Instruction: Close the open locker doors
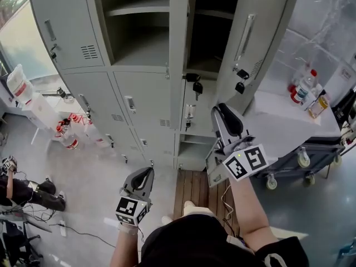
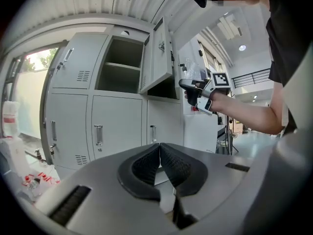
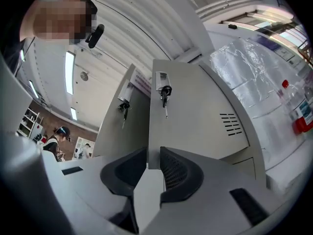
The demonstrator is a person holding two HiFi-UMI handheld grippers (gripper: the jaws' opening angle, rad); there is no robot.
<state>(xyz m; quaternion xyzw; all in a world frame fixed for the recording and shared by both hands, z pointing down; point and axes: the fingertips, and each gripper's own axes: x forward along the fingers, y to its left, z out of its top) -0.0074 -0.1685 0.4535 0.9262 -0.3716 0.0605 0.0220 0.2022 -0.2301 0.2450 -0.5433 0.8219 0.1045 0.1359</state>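
Grey locker bank (image 1: 139, 93) on a grey floor, with a white desk (image 1: 289, 121) to its right and two top-row doors standing open. Right open door (image 1: 253, 43): far right, swung outward, its lower edge clamped between the right gripper (image 1: 225, 113) jaws. Left gripper (image 1: 143, 177): near, low, jaws together with nothing between them.

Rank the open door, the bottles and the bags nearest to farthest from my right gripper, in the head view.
1. The open door, edge between the jaws of the right gripper.
2. The bottles, on the cart to its right.
3. The bags, far left, low down.
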